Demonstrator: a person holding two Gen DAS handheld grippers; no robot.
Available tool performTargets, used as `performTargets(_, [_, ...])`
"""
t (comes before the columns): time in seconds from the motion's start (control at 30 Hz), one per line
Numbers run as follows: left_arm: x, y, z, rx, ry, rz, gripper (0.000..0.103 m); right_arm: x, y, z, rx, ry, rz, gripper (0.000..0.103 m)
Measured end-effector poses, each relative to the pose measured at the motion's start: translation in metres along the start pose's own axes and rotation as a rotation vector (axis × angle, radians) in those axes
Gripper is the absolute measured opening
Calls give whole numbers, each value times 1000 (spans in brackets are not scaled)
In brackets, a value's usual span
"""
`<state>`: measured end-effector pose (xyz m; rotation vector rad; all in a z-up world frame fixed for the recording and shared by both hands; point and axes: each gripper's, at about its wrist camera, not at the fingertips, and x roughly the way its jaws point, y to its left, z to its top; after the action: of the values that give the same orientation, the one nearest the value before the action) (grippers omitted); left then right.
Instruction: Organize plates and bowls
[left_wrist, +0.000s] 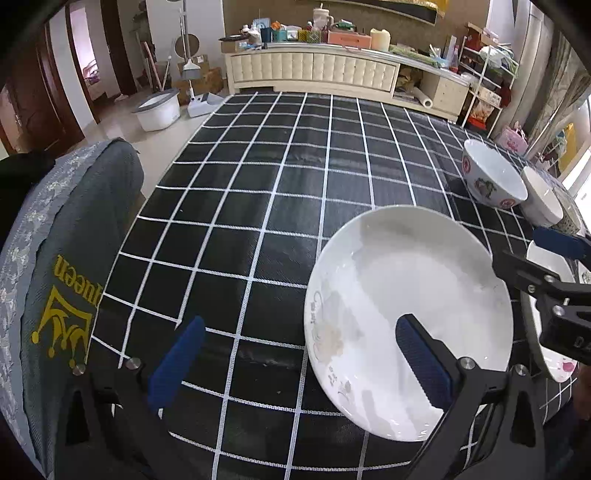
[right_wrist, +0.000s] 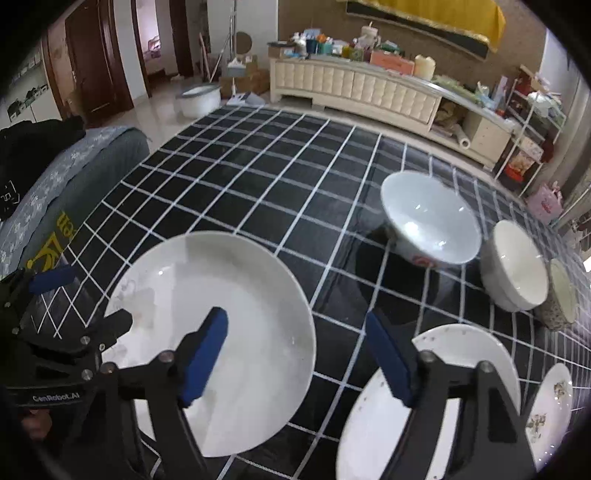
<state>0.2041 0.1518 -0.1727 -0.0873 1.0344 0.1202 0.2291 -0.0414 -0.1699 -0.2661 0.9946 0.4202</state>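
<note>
Left gripper (left_wrist: 301, 356): spread wide, empty, one blue pad over the large white plate (left_wrist: 408, 314), lower right of its frame.
Right gripper (right_wrist: 295, 354): jaws apart, holding nothing, between that plate and a speckled plate (right_wrist: 373, 424).
Bowls: flowered bowl (right_wrist: 430, 223) and plain white bowl (right_wrist: 515, 271), right side, on checked tablecloth (right_wrist: 258, 177).

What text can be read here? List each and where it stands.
"CenRobot.AI": on the left gripper body, right wrist view.
"ueen", upside down, gold, with a crown: on the grey cover; its start is hidden.
Small marks on the plate rim: too small to read.
Sideboard packages: too blurred.
</note>
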Motion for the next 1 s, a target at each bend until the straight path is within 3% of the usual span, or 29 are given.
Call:
performTargets(0.13, [9,-2,-2,13,37,18,89,14,0,-2,-6,41,-12,65])
performTargets(0.33, [20,-2,-4,25,81,15,73,26,-4,-9,27,100,30,62])
performTargets(0.4, [26,-2,-5,28,110,5,63,28,-4,-11,32,115,32,56])
performTargets(0.47, [29,0,-5,10,125,-26,63,31,-4,-14,28,130,14,41])
performTargets(0.57, [29,-5,-3,15,118,-28,58,33,-8,-15,40,138,37,33])
performTargets(0.77, [28,-14,-3,41,112,-76,32,29,-8,-19,73,138,33,28])
performTargets(1.0, [27,-7,-5,29,109,-91,24,28,-6,-17,91,136,27,26])
